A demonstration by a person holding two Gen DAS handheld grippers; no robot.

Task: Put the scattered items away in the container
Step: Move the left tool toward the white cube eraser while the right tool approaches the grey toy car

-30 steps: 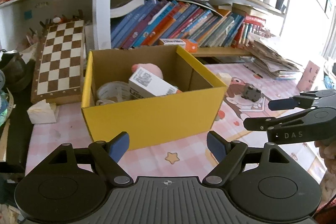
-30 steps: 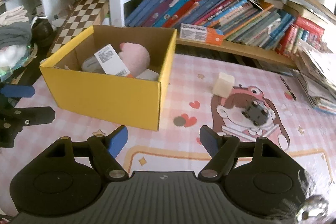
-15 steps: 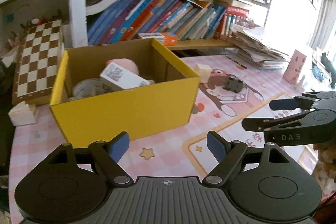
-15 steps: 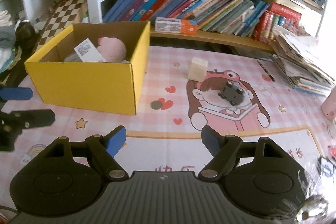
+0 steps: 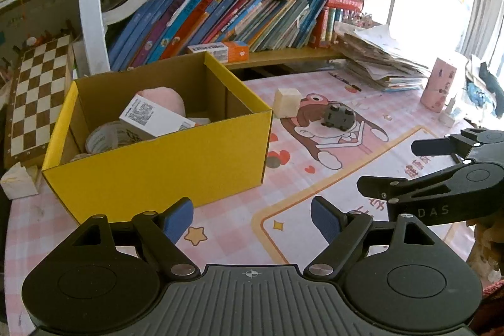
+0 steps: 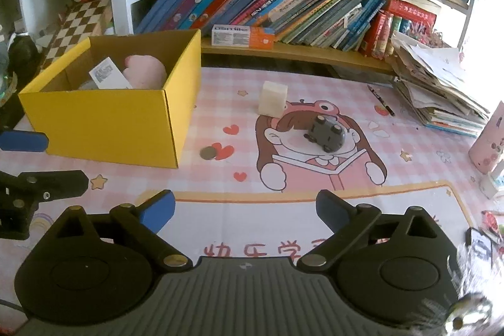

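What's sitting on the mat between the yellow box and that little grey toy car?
In the right wrist view, a small round coin lies near the yellow box corner; beyond it toward the grey toy car only the printed mat shows.

One open yellow cardboard box [image 6: 107, 118] stood on the one pink checked table mat [image 6: 239, 222]. Inside it showed three items: one pink plush toy [image 5: 163, 99], one white barcode-labelled carton [image 5: 154, 118], one roll of clear tape [image 5: 108, 139]. Loose on the mat: three items, namely one cream-white cube block [image 6: 273, 99], one small grey toy car [image 6: 327, 134], one round brownish coin [image 6: 208, 152]. One wooden chessboard [image 5: 37, 93] leaned at the left. One orange-and-white toothpaste box [image 6: 242, 37] lay on the shelf. Two black grippers with blue pads were in view: left gripper [image 5: 252, 214], right gripper [image 6: 245, 207].
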